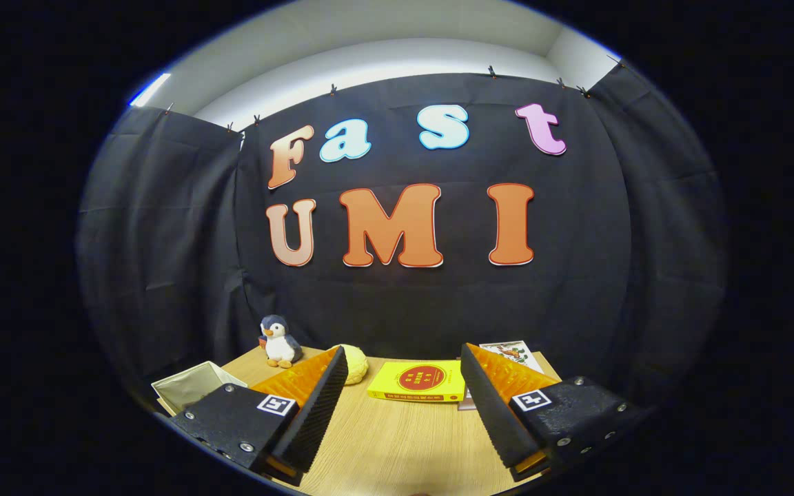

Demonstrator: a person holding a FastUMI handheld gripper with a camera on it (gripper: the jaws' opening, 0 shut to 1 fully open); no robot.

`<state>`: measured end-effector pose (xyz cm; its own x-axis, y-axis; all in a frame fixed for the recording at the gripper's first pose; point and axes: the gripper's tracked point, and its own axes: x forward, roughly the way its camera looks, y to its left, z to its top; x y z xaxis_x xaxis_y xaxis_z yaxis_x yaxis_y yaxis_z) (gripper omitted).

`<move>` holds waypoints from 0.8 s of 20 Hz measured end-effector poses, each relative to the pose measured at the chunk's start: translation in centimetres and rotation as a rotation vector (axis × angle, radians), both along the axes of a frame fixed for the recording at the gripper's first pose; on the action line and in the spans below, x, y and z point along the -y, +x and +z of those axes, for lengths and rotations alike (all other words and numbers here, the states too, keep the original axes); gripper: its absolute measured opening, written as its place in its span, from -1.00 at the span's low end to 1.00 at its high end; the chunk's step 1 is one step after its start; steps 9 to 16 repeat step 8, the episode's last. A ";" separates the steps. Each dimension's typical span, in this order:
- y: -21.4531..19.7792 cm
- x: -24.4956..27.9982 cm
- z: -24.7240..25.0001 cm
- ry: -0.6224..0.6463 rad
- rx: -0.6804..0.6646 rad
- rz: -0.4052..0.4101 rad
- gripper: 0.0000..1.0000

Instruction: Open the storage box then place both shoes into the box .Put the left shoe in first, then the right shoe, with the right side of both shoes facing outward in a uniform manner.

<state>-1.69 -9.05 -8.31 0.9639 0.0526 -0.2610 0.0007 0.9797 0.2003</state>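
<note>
Listing by size, with the yellow book point(416, 381) as landmark.

1. Wooden table point(397, 441): light grain, running under every item and out toward the black cloth wall.
2. Gripper point(404, 403): fingers spread wide apart, clamped on nothing, hanging over bare table on the near side of the book, which lies beyond the gap between them.
3. Storage box point(190, 386): pale fabric, well to the left of the book and partly hidden behind the left finger. Its top shows open, with a light inner wall visible. What lies inside cannot be told.
4. Yellow book: flat on the table, red disc on its cover.
5. Printed card point(507, 351): just right of the book and farther back, half hidden by the right finger.
6. Plush penguin point(278, 341): upright, left of the book and farther back.
7. Yellow round lump point(355, 362): just left of the book, near the penguin.

Progress, as a judgement: the box stands open as the task wants. No shoe can be picked out on the table, so the scene would fit shoes lying outside this view as well as shoes already down in the box.
</note>
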 end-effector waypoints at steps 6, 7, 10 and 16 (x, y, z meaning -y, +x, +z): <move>1.6 -1.0 0.6 0.003 0.084 0.019 0.96; 1.7 -1.2 0.7 -0.001 0.091 0.023 0.97; 1.9 -1.5 0.7 -0.003 0.097 0.027 0.97; 1.9 -1.5 0.7 -0.003 0.097 0.027 0.97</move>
